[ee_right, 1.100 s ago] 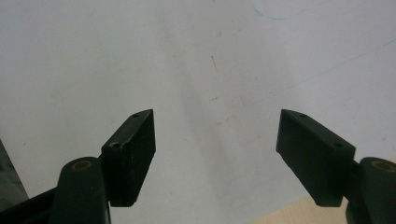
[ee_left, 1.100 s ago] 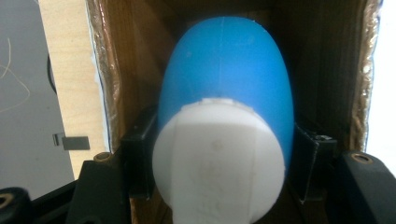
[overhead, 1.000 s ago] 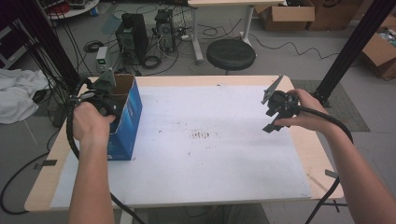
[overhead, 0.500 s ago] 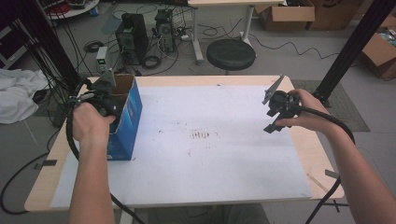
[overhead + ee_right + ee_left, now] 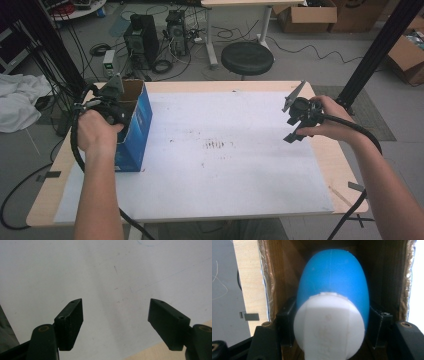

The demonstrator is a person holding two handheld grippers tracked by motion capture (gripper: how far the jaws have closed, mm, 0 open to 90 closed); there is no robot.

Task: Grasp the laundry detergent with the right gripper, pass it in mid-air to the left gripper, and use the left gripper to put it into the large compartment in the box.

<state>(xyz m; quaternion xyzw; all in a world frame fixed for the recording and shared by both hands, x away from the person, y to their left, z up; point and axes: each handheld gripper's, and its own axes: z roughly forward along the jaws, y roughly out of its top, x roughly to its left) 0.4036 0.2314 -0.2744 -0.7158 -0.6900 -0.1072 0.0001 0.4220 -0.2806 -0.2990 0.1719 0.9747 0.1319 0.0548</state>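
Observation:
A blue egg-shaped object (image 5: 332, 277) with a white round end (image 5: 329, 327) sits between the jaws of my left gripper (image 5: 332, 315), which is shut on its sides. It hangs inside an open box with brown cardboard walls (image 5: 279, 270). From above, the box (image 5: 135, 135) is blue outside and stands at the table's left, with my left gripper (image 5: 112, 105) at its open top. My right gripper (image 5: 295, 122) hovers over the right part of the table. Its jaws (image 5: 116, 312) stand open with nothing between them, over the white sheet (image 5: 100, 270).
The white sheet (image 5: 225, 165) covers most of the wooden table (image 5: 340, 170). Beyond the far edge stand a black stool (image 5: 247, 57), computer towers (image 5: 142, 32) and loose cables on the floor. A black frame post (image 5: 380, 50) rises at the right.

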